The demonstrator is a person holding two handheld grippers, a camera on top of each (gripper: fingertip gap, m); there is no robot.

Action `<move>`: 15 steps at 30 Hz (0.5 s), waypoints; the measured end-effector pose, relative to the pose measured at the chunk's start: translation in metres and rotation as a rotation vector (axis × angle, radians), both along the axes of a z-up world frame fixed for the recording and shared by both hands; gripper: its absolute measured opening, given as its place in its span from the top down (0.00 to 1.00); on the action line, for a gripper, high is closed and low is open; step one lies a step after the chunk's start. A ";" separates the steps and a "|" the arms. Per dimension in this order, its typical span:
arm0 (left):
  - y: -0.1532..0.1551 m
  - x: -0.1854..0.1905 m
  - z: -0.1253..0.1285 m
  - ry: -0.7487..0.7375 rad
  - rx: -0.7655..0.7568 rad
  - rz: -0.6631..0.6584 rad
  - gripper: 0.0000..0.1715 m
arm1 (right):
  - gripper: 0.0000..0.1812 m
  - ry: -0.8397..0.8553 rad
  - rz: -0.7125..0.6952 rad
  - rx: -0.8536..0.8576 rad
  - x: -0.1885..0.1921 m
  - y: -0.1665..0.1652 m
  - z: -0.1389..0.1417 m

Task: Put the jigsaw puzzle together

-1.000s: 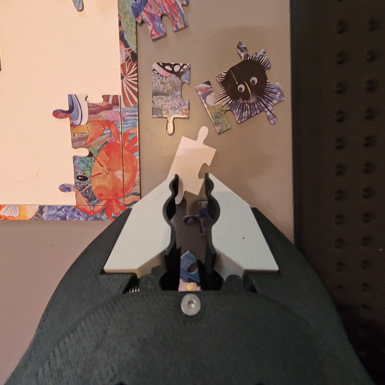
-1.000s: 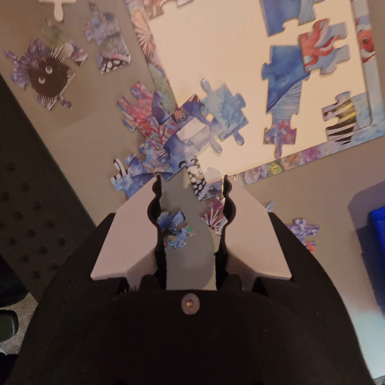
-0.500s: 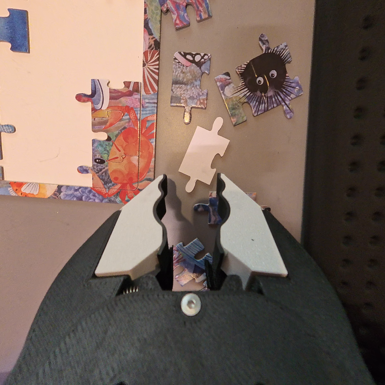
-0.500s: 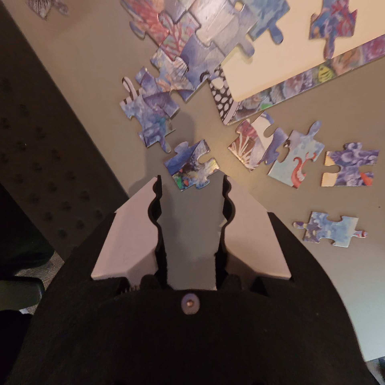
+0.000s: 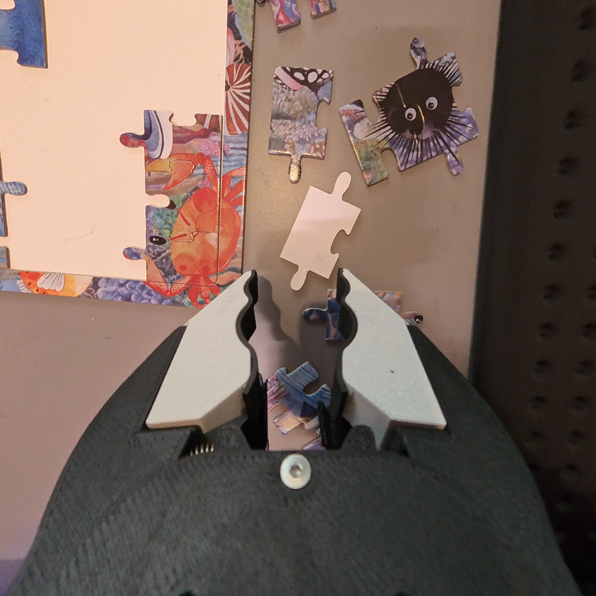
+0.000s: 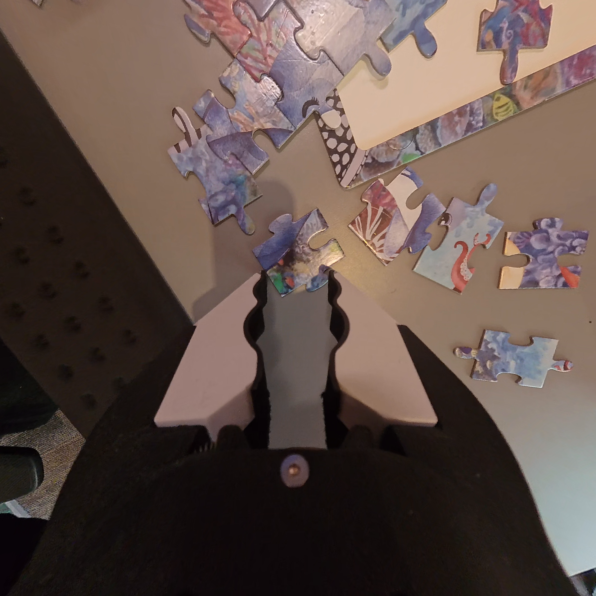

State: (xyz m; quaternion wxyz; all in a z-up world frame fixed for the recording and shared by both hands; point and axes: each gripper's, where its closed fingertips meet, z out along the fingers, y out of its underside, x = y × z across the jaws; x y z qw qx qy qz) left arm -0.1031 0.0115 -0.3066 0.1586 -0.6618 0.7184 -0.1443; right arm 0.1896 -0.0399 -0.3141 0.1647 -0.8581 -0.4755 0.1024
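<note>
The puzzle board [image 5: 113,129] has a cream inside and a printed frame, with joined crab pieces [image 5: 200,225] in its near right corner. My left gripper [image 5: 298,280] is open and empty, just short of a white face-down piece [image 5: 322,235] lying flat on the table. A blue piece [image 5: 300,396] lies under its jaws. My right gripper [image 6: 297,277] is open. Its tips stand on either side of the near edge of a blue piece [image 6: 296,251] that lies flat by the board's corner [image 6: 419,106].
A sea urchin piece [image 5: 416,113] and a grey coral piece [image 5: 300,119] lie right of the board. A joined blue cluster [image 6: 274,80], a tentacle piece [image 6: 458,245], a purple piece [image 6: 545,254] and a pale blue piece [image 6: 512,358] surround the right gripper. A black perforated board [image 5: 548,225] borders the table. To reach the blue piece [image 5: 300,396] in a straight line is about 8 centimetres for my left fingers, about 40 centimetres for my right.
My left gripper opened and let go of the white piece, which now lies flat. My right gripper moved from over the board to the loose blue piece, and its jaws narrowed around it.
</note>
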 end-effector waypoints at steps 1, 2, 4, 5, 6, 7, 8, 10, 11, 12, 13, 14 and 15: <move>0.000 0.000 0.001 -0.003 0.000 0.001 0.72 | 0.80 0.000 0.003 0.000 0.000 0.000 0.000; 0.001 0.000 0.001 -0.003 0.002 0.003 0.72 | 0.80 -0.001 0.005 -0.001 0.001 -0.001 0.000; 0.002 -0.001 0.003 -0.007 0.004 0.006 0.72 | 0.81 -0.004 0.007 -0.002 0.002 -0.002 0.000; 0.002 -0.001 0.003 -0.008 0.004 0.006 0.72 | 0.81 -0.005 0.009 0.001 0.002 -0.002 0.000; 0.003 -0.001 0.003 -0.008 0.005 0.006 0.72 | 0.81 -0.007 0.012 0.006 0.003 -0.001 0.000; 0.003 -0.001 0.003 -0.006 0.006 0.006 0.72 | 0.81 -0.009 0.016 0.011 0.003 -0.002 0.000; 0.003 -0.001 0.003 -0.006 0.005 0.005 0.72 | 0.81 -0.012 0.019 0.016 0.003 -0.002 0.001; 0.003 -0.001 0.002 -0.003 0.004 0.005 0.72 | 0.81 -0.016 0.021 0.029 0.002 -0.002 0.002; 0.003 -0.001 0.002 -0.001 0.005 0.005 0.72 | 0.81 -0.017 0.022 0.036 0.002 -0.002 0.004; 0.003 -0.001 0.002 -0.001 0.005 0.005 0.72 | 0.81 -0.019 0.024 0.043 0.002 -0.002 0.005; 0.003 -0.001 0.002 -0.002 0.005 0.006 0.72 | 0.81 -0.020 0.026 0.050 0.001 -0.001 0.007; 0.004 -0.001 0.002 -0.002 0.005 0.007 0.72 | 0.81 -0.021 0.028 0.057 0.001 -0.001 0.008; 0.004 -0.001 0.002 -0.001 0.004 0.008 0.72 | 0.81 -0.024 0.030 0.064 0.000 -0.001 0.010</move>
